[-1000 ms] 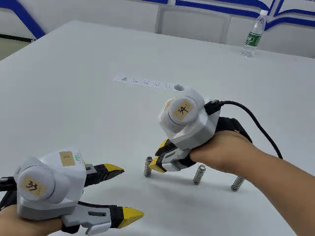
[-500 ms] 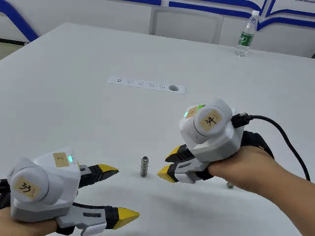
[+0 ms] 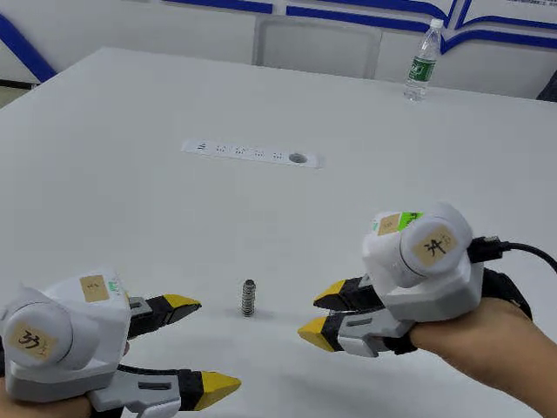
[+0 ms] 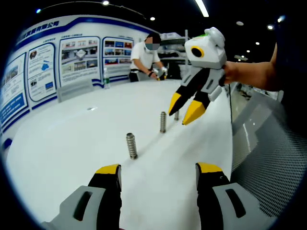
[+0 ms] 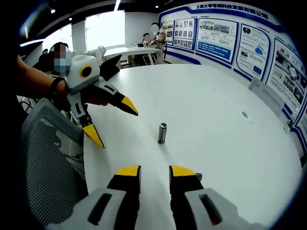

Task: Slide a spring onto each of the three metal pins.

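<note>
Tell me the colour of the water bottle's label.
Green; the water bottle shows best in the head view.

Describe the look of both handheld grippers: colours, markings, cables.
Left gripper and right gripper: white-grey housings, black jaws tipped yellow, a tan handwritten sticker on a round cap. The right one shows a green light and trails a black cable.

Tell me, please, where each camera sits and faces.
Head view: on the headset, facing forward and down; left gripper, right gripper, right hand show.
Left gripper view: on the left gripper, facing the right gripper; own jaws show.
Right gripper view: on the right gripper, facing the left gripper; own jaws show.
Shared: the spring between them.
</note>
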A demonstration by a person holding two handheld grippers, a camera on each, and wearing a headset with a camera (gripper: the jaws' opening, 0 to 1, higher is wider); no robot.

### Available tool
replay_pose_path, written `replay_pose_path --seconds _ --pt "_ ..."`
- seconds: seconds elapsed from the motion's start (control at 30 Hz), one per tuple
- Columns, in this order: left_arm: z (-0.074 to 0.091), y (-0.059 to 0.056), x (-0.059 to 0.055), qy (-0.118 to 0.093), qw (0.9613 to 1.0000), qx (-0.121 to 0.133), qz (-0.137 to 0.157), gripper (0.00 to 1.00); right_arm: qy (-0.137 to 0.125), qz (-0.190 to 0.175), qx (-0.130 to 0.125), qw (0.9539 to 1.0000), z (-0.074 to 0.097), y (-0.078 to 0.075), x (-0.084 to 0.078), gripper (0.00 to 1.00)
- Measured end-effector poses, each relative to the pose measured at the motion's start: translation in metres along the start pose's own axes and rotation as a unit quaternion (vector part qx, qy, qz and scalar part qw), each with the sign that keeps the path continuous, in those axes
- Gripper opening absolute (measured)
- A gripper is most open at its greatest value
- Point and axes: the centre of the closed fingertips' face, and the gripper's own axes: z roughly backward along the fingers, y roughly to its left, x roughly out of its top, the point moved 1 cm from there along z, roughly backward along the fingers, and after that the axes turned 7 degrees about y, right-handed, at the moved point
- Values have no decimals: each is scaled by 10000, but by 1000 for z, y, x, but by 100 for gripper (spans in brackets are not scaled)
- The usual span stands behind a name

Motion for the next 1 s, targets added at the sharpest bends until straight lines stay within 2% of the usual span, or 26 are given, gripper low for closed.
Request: replay_pose_path --seconds 0.17,0.57,0.67,1.0 --pt "3 -2 0 -16 10000 -7 -7 65 -154 -187 -51 9997 15 -2 -12 25" --pt "1 -5 3 -25 10000 -37 -9 68 -129 -497 -268 9983 35 -11 -50 27" --pt "1 -5 4 -31 10000 -45 10 68 -128 -624 -309 9975 41 -14 -60 29" --pt "3 -4 4 -27 10000 -19 34 70 -245 -1053 -695 9917 63 -35 -94 33"
